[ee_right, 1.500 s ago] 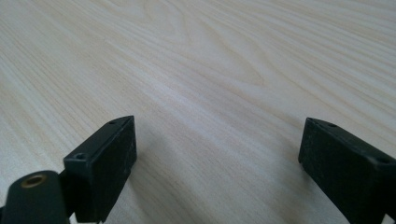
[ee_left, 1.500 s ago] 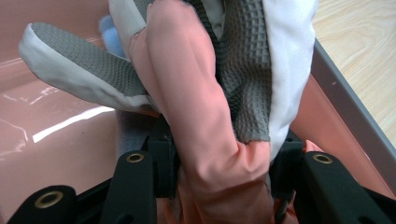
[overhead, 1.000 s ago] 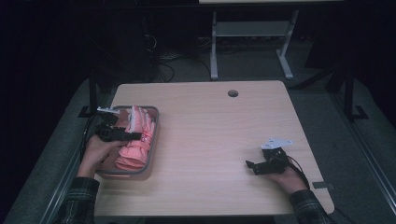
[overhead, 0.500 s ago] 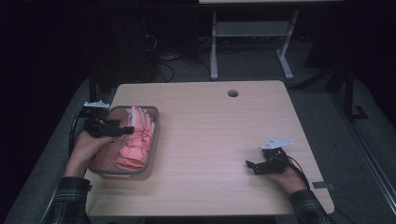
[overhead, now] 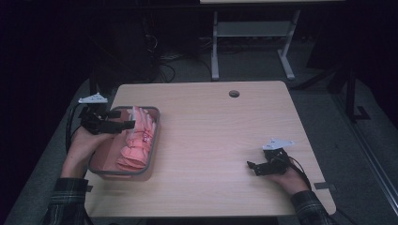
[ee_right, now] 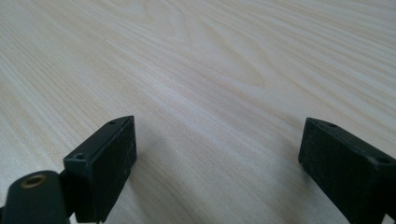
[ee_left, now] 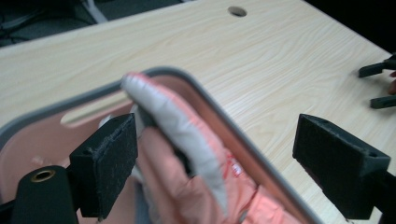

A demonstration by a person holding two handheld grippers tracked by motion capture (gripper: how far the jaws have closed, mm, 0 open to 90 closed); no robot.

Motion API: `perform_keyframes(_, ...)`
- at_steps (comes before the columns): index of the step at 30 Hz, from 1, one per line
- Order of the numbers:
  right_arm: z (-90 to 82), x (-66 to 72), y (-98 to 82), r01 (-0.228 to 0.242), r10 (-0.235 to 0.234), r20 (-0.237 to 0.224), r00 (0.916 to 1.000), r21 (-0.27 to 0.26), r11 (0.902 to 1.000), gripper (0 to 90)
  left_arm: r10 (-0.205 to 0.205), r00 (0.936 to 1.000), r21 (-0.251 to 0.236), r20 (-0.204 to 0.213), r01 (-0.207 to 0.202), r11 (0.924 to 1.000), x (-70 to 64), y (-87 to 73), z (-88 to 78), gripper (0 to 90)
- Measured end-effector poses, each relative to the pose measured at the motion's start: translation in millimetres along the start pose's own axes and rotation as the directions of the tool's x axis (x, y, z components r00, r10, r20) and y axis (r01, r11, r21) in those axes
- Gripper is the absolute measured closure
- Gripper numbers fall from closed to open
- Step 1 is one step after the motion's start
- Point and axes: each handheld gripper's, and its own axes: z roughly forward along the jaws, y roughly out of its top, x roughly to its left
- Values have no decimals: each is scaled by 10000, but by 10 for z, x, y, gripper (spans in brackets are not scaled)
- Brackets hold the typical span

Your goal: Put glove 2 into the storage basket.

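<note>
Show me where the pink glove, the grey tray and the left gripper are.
pink glove (ee_left: 187,135), left gripper view, on its grey cuff.
grey tray (overhead: 155,136), high view, on its right rim.
left gripper (overhead: 126,124), high view, midway between its open fingertips.

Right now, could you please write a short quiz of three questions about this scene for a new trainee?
1. True or false: the left gripper is clamped on the pink glove.
2. What holds the glove: A) grey tray, B) cardboard box, C) bare table?
3. Fill in: the right gripper rests on the ____ with its jaws open.

Key: 1 false, its jaws have just been opening and stand wide, pads clear of the glove; 2 A; 3 table.
</note>
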Motion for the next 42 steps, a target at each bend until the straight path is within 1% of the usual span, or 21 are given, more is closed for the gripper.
perform_keyframes(2,0,0,0,7,-7,-1,10000,-2,10000,107,109,9999,-127,114,-107,9999,-59,36,0,134)
perform_keyframes(4,0,1,0,-14,14,-11,10000,11,10000,107,223,9996,-136,189,-221,9997,-100,57,16,134)
perform_keyframes(5,1,-4,0,59,-59,16,10000,-33,10000,107,282,9993,-141,233,-279,9995,-125,66,24,134)
perform_keyframes(8,0,0,0,0,0,-1,10000,-4,10000,107,448,9984,-213,355,-440,9988,-194,89,44,134)
perform_keyframes(9,0,0,0,-2,2,-4,10000,-1,10000,107,439,9983,-242,387,-430,9988,-224,95,52,134)
perform_keyframes(12,0,0,0,-1,1,-1,10000,-5,10000,107,620,9969,-345,483,-604,9976,-311,117,79,134)
perform_keyframes(13,0,0,0,-1,1,-3,10000,-5,10000,107,617,9968,-377,517,-598,9975,-333,120,88,135)
perform_keyframes(18,0,0,0,-3,3,-3,10000,-3,10000,107,847,9944,-474,640,-817,9955,-474,136,168,137)
perform_keyframes(20,0,0,0,-1,1,-3,10000,-3,10000,107,877,9932,-449,770,-844,9954,-534,138,221,138)
perform_keyframes(25,2,-3,0,45,-45,17,10000,-32,10000,107,1093,9889,-435,1007,-1054,9935,-671,147,342,138)
perform_keyframes(32,0,0,0,-3,3,-5,10000,-3,10000,107,1462,9799,-237,1356,-1444,9892,-879,137,513,138)
perform_keyframes(34,0,0,0,-2,2,-4,10000,-5,10000,107,1503,9775,-214,1480,-1488,9886,-948,128,571,138)
perform_keyframes(38,0,0,0,-2,2,-5,10000,-4,10000,107,1569,9742,-194,1625,-1558,9876,-1038,113,646,138)
perform_keyframes(42,0,0,0,-4,4,-5,10000,-6,10000,107,1686,9714,-131,1673,-1688,9856,-1132,88,730,138)
